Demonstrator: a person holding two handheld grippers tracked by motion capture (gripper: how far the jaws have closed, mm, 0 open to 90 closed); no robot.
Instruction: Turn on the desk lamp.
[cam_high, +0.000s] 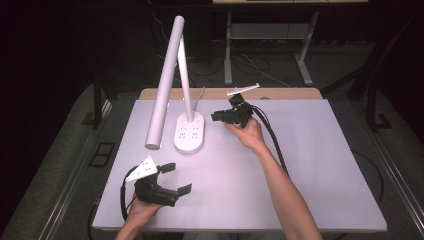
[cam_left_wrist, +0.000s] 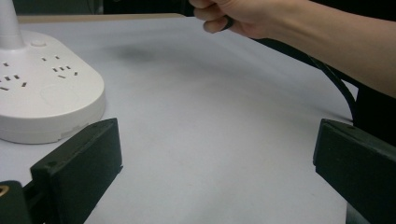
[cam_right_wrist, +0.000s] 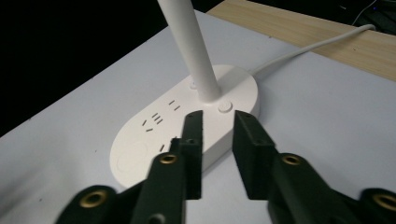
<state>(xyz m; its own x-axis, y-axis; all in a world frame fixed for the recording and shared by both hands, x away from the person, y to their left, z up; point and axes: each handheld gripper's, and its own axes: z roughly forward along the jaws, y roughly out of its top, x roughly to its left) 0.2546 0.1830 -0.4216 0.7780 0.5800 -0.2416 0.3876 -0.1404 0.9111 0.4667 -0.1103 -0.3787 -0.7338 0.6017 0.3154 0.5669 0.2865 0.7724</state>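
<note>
A white desk lamp stands at the back left of the table on an oval base (cam_high: 189, 132) that carries socket outlets, and its long lamp head (cam_high: 162, 85) slants down to the left. My right gripper (cam_high: 220, 116) hovers just right of the base, held by a hand. In the right gripper view the right gripper (cam_right_wrist: 217, 116) points at the base (cam_right_wrist: 187, 121) near a round button (cam_right_wrist: 224, 105), jaws a little apart with nothing between them. My left gripper (cam_high: 178, 177) rests near the front left, open wide. The left gripper (cam_left_wrist: 215, 158) has bare table between its jaws, with the base (cam_left_wrist: 46, 93) to the left.
The pale grey table top (cam_high: 300, 175) lies on a wooden desk. The lamp's white cable (cam_right_wrist: 317, 44) runs off the back edge. A black cable (cam_high: 272, 140) trails from my right gripper along the forearm. Dark floor and desk legs lie beyond.
</note>
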